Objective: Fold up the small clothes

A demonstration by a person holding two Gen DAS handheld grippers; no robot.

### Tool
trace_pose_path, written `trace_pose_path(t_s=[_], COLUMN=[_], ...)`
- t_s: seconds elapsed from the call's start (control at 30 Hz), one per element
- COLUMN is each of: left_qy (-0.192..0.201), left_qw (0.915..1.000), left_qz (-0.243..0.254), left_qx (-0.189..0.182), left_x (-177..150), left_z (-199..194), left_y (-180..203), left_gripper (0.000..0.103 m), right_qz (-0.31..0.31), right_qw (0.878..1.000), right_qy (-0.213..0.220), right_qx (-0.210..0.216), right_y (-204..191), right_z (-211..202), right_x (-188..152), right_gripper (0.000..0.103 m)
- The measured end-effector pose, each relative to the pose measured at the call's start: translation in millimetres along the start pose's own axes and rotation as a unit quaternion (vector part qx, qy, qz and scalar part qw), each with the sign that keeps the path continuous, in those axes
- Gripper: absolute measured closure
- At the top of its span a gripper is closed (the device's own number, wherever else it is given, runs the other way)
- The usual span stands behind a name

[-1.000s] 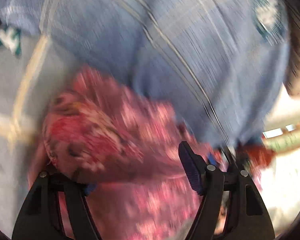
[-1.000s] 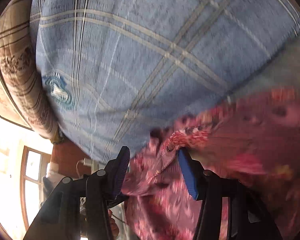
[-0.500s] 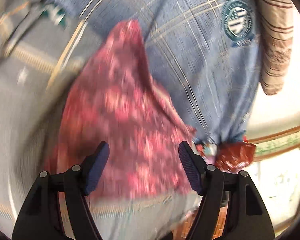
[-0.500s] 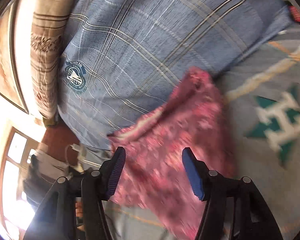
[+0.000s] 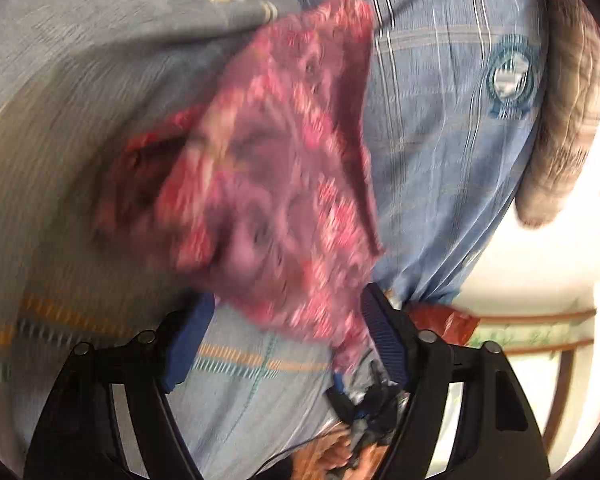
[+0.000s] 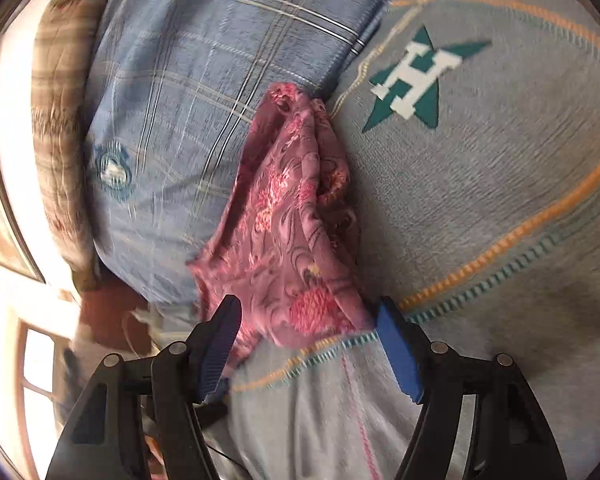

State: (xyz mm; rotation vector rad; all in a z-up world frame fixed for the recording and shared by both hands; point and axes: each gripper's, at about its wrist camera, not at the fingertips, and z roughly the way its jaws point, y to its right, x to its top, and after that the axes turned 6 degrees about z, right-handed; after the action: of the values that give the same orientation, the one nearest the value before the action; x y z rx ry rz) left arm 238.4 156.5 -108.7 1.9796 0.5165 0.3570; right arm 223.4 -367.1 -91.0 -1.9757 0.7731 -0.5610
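One blue plaid pillow (image 6: 204, 92) touching pink floral garment (image 6: 292, 216); grey blanket (image 6: 480, 200) beneath.

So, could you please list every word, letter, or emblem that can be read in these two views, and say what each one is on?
"H": a white block letter on a green star, on the grey blanket.
Round blue-and-white crest on the blue plaid pillow: its lettering is too blurred to read in either view.
A small white star near the grey blanket's far edge: a sign only, no text.
The pink floral garment bears no text.
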Motion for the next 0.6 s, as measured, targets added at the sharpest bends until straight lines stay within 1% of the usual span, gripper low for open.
trace_pose_path(t_s=[0.03, 0.07, 0.1, 0.13, 0.23, 0.27, 0.3, 0.33, 0.4, 0.43, 0.5, 0.53, 0.57, 0.6], left_qy=[0.003, 0.003, 0.003, 0.004, 0.013, 0.015, 0.017, 0.016, 0.011, 0.012, 0.011, 0.01, 0.009, 0.006], left_qw=[1.0, 0.9997, 0.9995, 0.9991, 0.9982, 0.9977, 0.9974, 0.9973, 0.9965, 0.9959, 0.9969, 0.997, 0.9969, 0.9967], left_qz=[0.006, 0.014, 0.018, 0.023, 0.032, 0.034, 0.034, 0.029, 0.018, 0.017, 0.009, 0.007, 0.014, 0.032], left_qx=[0.007, 0.021, 0.027, 0.035, 0.049, 0.056, 0.061, 0.066, 0.081, 0.088, 0.077, 0.076, 0.076, 0.074], left_x=[3.9, 7.4, 9.0, 10.6, 6.2, 3.6, 0.2, -1.8, -6.2, -6.9, -6.6, -7.1, -7.6, -9.9], left_z=[0.9, 2.2, 3.5, 3.6, -1.6, -3.7, -5.1, -4.6, -3.4, -2.9, -6.8, -10.0, -12.5, -17.1], left_y=[3.6, 8.0, 10.6, 13.2, 15.5, 14.3, 9.2, 4.3, -11.4, -15.7, -23.2, -23.0, -20.0, -14.1], left_gripper=[0.048, 0.059, 0.08, 0.089, 0.09, 0.09, 0.091, 0.091, 0.091, 0.095, 0.095, 0.095, 0.095, 0.095], right_qz=[0.026, 0.04, 0.048, 0.035, -0.03, -0.041, -0.051, -0.065, -0.066, -0.063, -0.067, -0.07, -0.067, -0.06], right_qw=[0.999, 0.998, 0.997, 0.997, 0.995, 0.995, 0.995, 0.995, 0.996, 0.995, 0.993, 0.99, 0.99, 0.991], right_qy=[0.0, -0.006, -0.01, 0.006, 0.061, 0.067, 0.067, 0.07, 0.063, 0.063, 0.064, 0.073, 0.077, 0.076], right_qx=[0.031, 0.045, 0.058, 0.061, 0.07, 0.066, 0.056, 0.028, -0.015, -0.033, -0.07, -0.096, -0.102, -0.09], right_y=[3.8, 4.1, 2.3, -5.2, -39.2, -42.4, -43.0, -39.6, -25.7, -19.1, -7.3, -2.1, 1.9, 3.9], right_z=[3.4, 6.7, 7.7, 1.8, -23.9, -29.9, -31.9, -32.6, -24.4, -20.9, -13.0, -13.9, -16.9, -20.7], right_x=[3.7, 7.7, 15.0, 21.9, 35.2, 37.5, 39.6, 41.4, 45.1, 45.5, 46.4, 46.2, 45.9, 45.1], right_gripper=[0.056, 0.089, 0.092, 0.092, 0.096, 0.096, 0.096, 0.096, 0.096, 0.096, 0.097, 0.096, 0.092, 0.092])
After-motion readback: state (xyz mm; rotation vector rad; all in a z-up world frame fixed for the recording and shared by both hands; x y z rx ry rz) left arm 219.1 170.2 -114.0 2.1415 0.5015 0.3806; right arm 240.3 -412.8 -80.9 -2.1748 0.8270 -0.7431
